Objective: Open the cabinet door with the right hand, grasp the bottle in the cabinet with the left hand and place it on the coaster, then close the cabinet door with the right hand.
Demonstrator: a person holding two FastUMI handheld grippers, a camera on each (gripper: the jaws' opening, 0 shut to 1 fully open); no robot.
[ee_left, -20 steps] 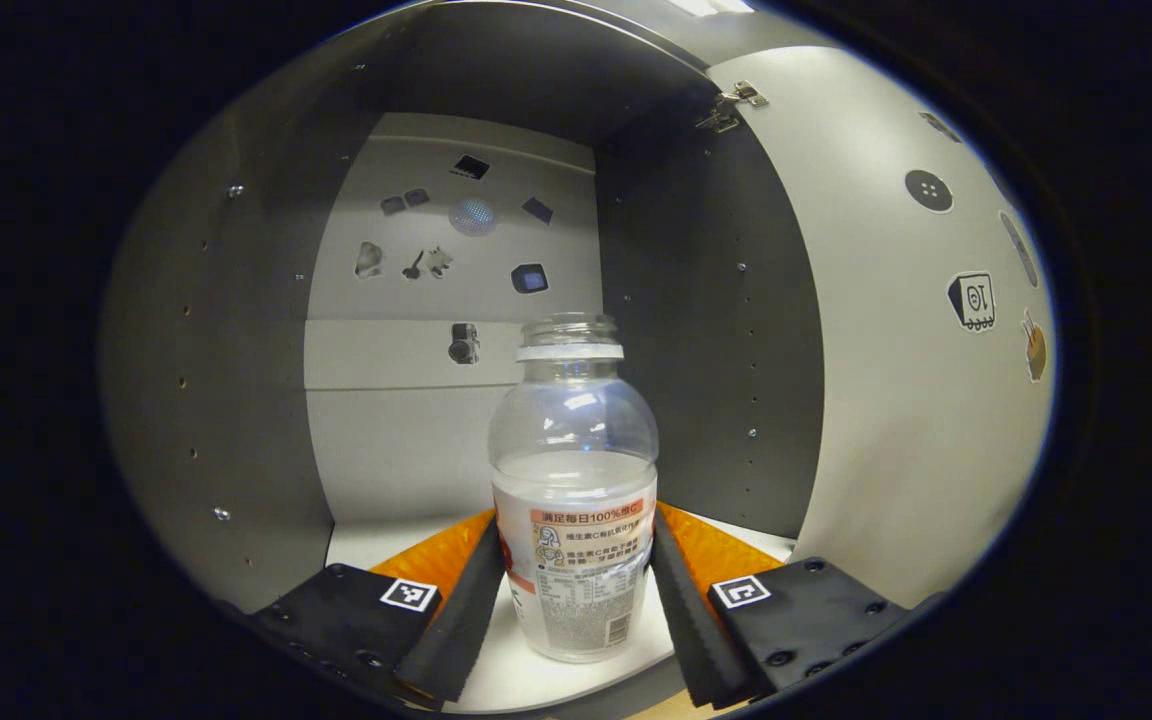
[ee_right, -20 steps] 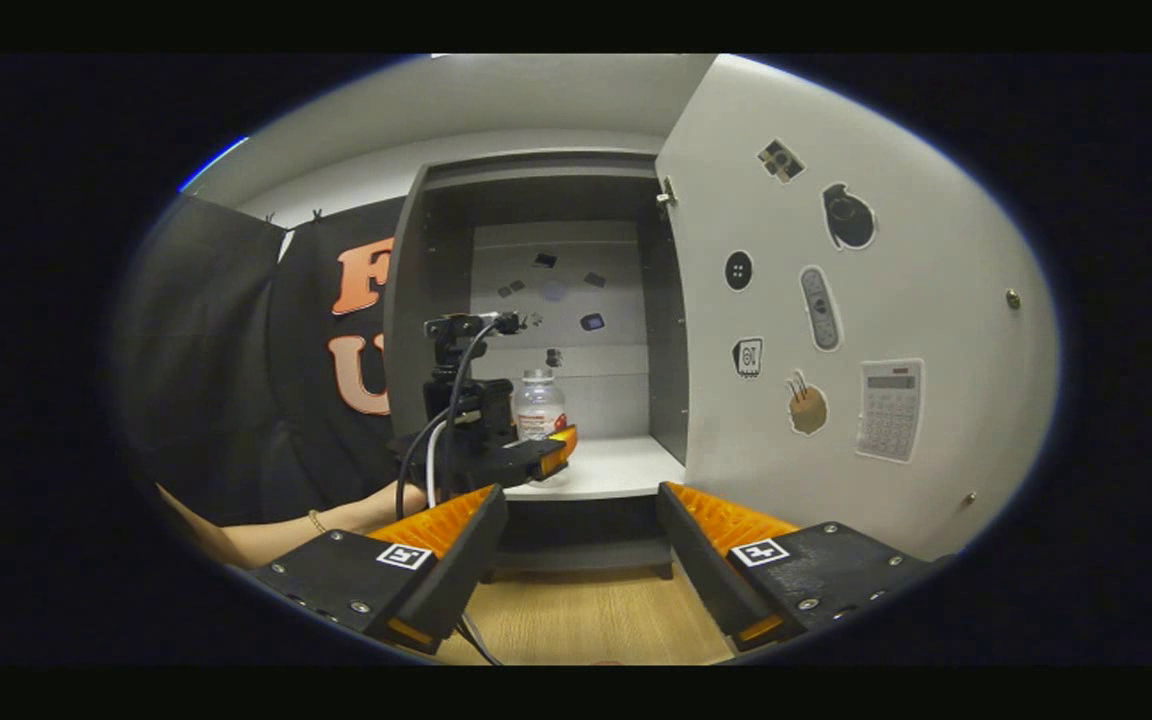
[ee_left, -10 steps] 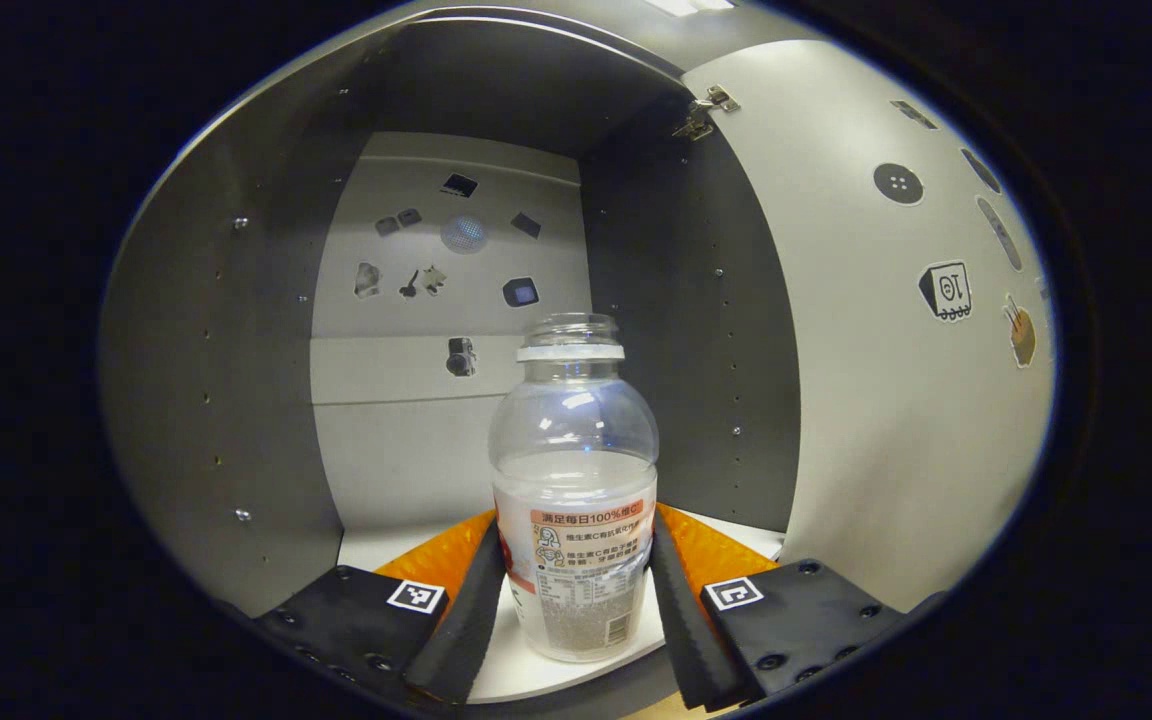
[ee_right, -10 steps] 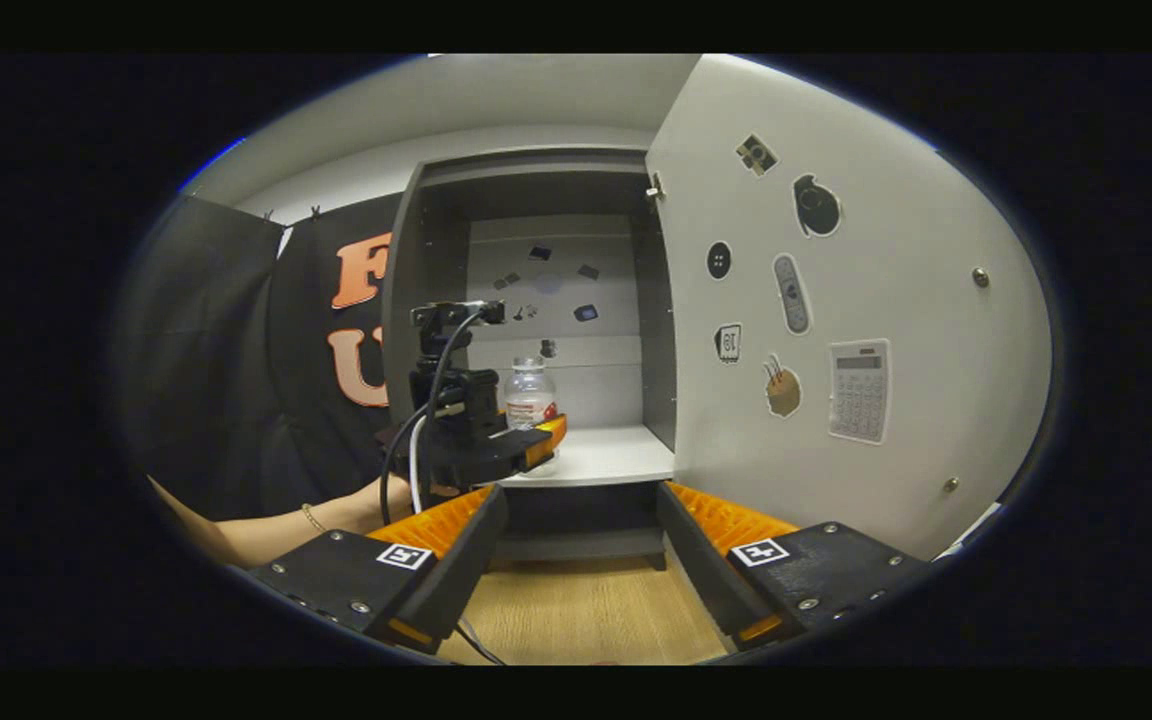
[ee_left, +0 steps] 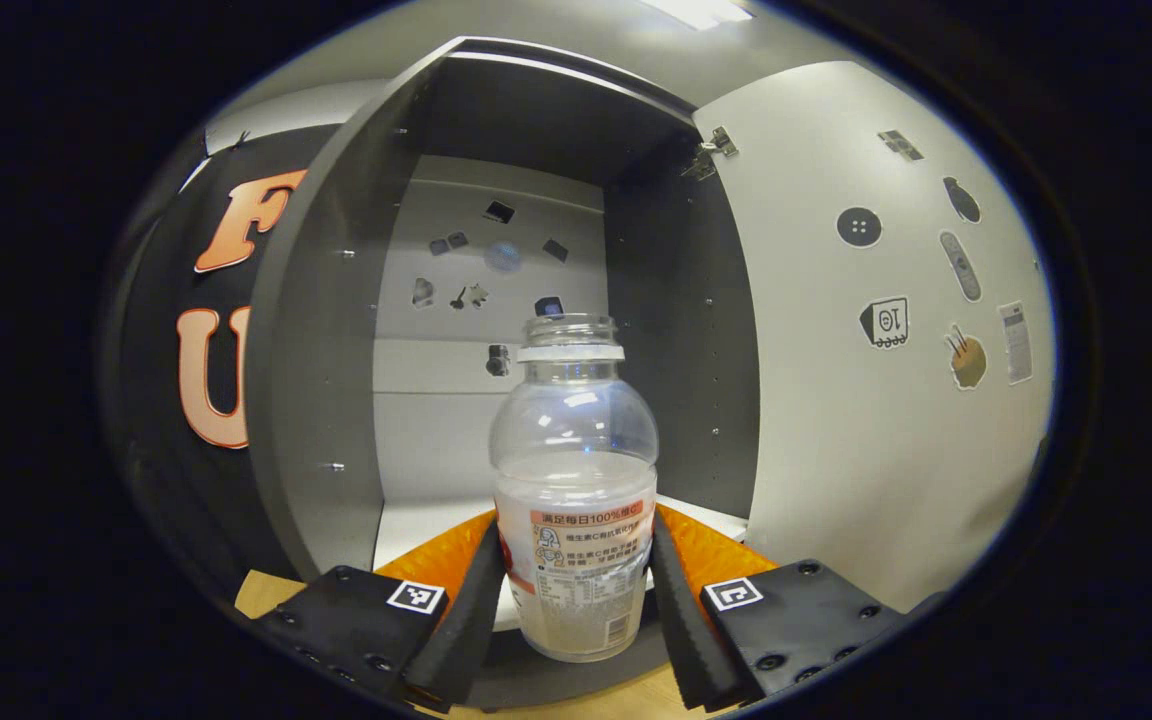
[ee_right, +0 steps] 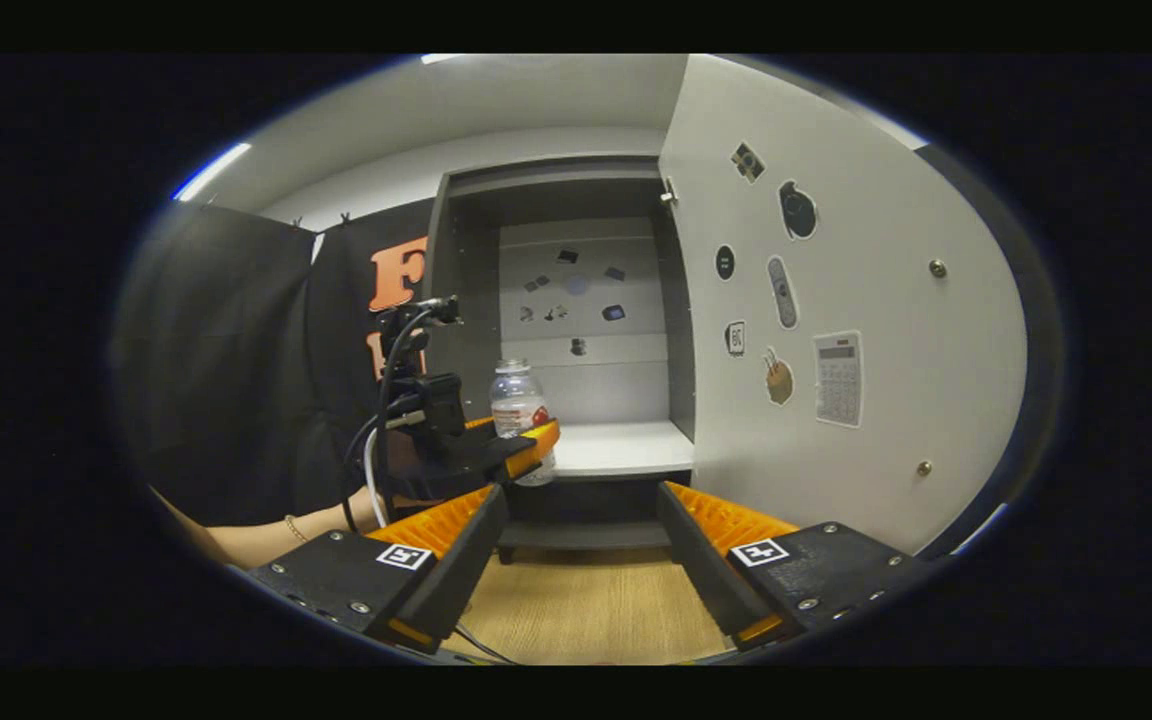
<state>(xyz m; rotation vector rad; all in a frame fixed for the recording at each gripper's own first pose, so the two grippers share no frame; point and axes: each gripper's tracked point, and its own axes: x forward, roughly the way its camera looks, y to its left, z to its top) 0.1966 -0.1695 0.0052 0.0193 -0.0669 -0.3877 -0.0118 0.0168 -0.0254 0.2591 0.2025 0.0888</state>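
With the cabinet door [ee_right: 836,300] open, the left gripper [ee_left: 576,590] clamps both fingers on the clear labelled bottle [ee_left: 574,480] at the cabinet shelf's [ee_right: 621,450] front edge, the right gripper [ee_right: 581,560] hangs wide open and empty, and the next move, as judged, requires carrying the bottle upright to the coaster.

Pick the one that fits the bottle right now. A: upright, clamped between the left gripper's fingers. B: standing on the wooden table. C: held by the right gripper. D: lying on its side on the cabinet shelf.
A: in the left gripper view the bottle stands upright with the left gripper pressing it from both sides, at the cabinet shelf's front edge; the right gripper is open and empty.
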